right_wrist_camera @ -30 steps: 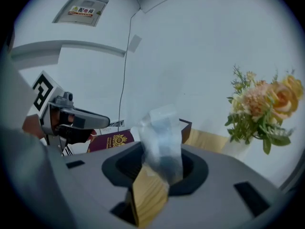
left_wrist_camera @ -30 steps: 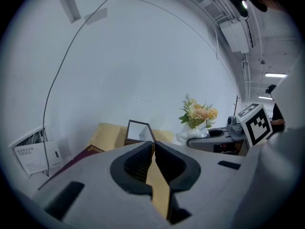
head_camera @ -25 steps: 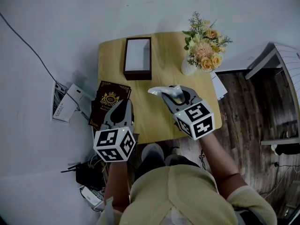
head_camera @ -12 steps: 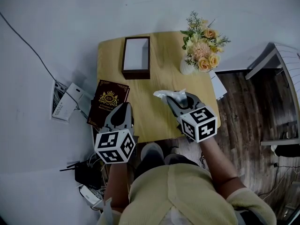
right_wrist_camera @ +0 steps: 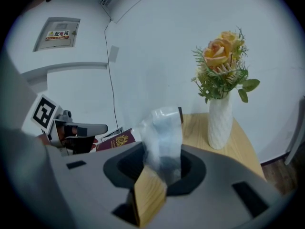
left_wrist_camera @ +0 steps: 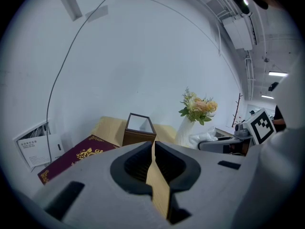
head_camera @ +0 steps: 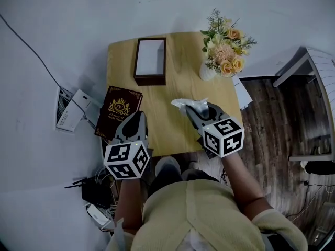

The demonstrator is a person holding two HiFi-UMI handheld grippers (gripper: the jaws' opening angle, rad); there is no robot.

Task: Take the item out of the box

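A dark wooden box [head_camera: 150, 61] with a white lining stands open at the table's far side. Its burgundy lid [head_camera: 118, 111] with a gold crest lies off the table's left edge. My right gripper [head_camera: 192, 107] is shut on a clear plastic bag [head_camera: 183, 103] with something dark inside, held above the table's middle; its jaws have just been closing a little on the bag. The bag [right_wrist_camera: 164, 132] sticks up between the jaws in the right gripper view and hides most of the box. My left gripper [head_camera: 135, 116] is shut and holds nothing, near the table's front left, beside the lid [left_wrist_camera: 76, 157].
A white vase of yellow flowers [head_camera: 222, 46] stands at the table's [head_camera: 172, 132] far right corner. White papers [head_camera: 243, 94] lie beyond the right edge. A white device [head_camera: 70, 114], cables and a black box [head_camera: 97, 192] lie on the floor at left.
My right gripper has drawn slightly back towards the person with the bag and rolled a little. The left gripper has stayed where it was.
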